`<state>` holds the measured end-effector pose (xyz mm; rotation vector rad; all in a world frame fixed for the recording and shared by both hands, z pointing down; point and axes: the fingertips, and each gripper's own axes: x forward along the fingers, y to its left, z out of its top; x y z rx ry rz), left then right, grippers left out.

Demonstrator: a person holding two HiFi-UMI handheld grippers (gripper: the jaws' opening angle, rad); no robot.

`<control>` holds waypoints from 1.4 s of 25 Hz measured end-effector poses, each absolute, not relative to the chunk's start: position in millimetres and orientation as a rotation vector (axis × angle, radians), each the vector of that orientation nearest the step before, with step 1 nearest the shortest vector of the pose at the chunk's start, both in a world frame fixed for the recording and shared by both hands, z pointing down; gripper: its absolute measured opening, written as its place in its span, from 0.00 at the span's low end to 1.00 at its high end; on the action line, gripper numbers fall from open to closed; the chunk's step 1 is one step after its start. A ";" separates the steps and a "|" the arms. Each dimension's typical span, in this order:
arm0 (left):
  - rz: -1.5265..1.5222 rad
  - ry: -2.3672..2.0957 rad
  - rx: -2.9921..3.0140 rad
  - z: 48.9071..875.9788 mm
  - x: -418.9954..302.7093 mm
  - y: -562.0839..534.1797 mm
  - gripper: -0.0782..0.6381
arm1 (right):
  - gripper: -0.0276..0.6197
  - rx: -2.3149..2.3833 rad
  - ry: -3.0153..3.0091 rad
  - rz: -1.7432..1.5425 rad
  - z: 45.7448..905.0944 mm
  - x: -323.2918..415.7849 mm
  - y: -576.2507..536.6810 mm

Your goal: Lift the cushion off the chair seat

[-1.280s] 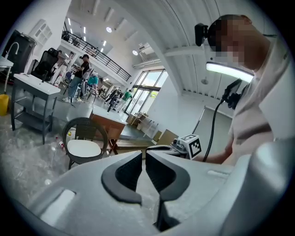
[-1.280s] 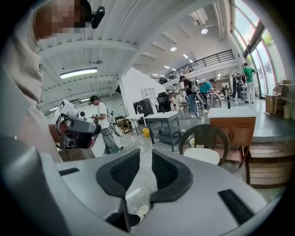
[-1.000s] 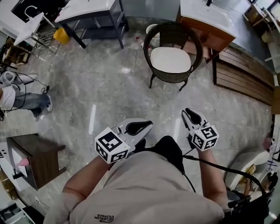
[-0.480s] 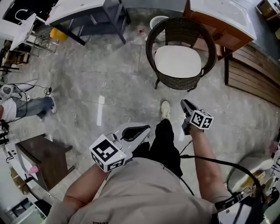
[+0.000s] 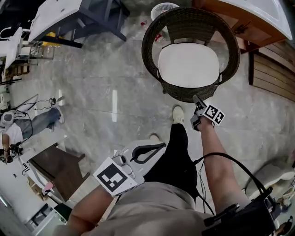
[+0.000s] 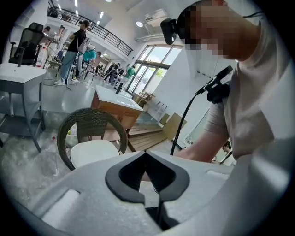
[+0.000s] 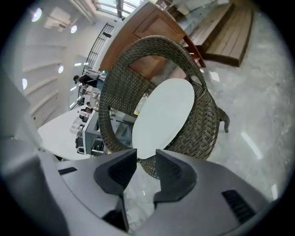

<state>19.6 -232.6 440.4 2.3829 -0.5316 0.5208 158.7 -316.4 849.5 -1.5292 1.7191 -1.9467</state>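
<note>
A white round cushion (image 5: 189, 64) lies flat on the seat of a dark wicker chair (image 5: 150, 37). My right gripper (image 5: 197, 99) hangs just in front of the chair's front rim, apart from the cushion. In the right gripper view the cushion (image 7: 163, 115) and chair (image 7: 205, 124) fill the frame beyond the right gripper (image 7: 146, 157), whose jaws are opening with nothing between them. My left gripper (image 5: 161, 145) stays back beside my thigh. The left gripper view shows the left gripper (image 6: 146, 154) with its tips touching, shut on nothing, and the cushion (image 6: 92, 152) far ahead.
A white basket (image 5: 163, 8) sits behind the chair, a wooden washstand (image 5: 258, 23) and a slatted wooden platform (image 5: 276, 64) to its right. A grey table (image 5: 83, 14) stands at the upper left, a dark side table (image 5: 55, 166) and a seated person (image 5: 27, 124) at the left.
I have stepped up to the chair, which now looks larger and nearer. My right gripper has dropped forward to the chair's front rim, rolled over and spread its jaws. The left gripper trails.
</note>
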 end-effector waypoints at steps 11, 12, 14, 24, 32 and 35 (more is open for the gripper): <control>0.524 -0.550 2.303 500.8 37.0 -306.3 0.12 | 0.32 -1.590 1.344 -2.047 961.6 183.2 -364.9; 0.516 -0.552 2.298 503.9 37.4 -308.9 0.12 | 0.32 -1.590 1.313 -2.047 964.9 183.4 -367.0; 0.521 -0.555 2.291 510.1 37.2 -311.9 0.12 | 0.32 -1.577 1.257 -2.033 969.5 182.9 -373.4; 0.451 -0.583 2.241 526.1 25.8 -328.7 0.12 | 0.19 -1.541 1.186 -2.014 968.9 181.6 -403.3; 0.332 -0.609 2.203 509.2 16.7 -328.2 0.12 | 0.14 -1.480 1.263 -1.940 917.1 176.9 -395.3; 0.294 -0.608 2.202 495.3 15.3 -321.3 0.12 | 0.14 -1.466 1.295 -1.902 888.5 179.9 -395.0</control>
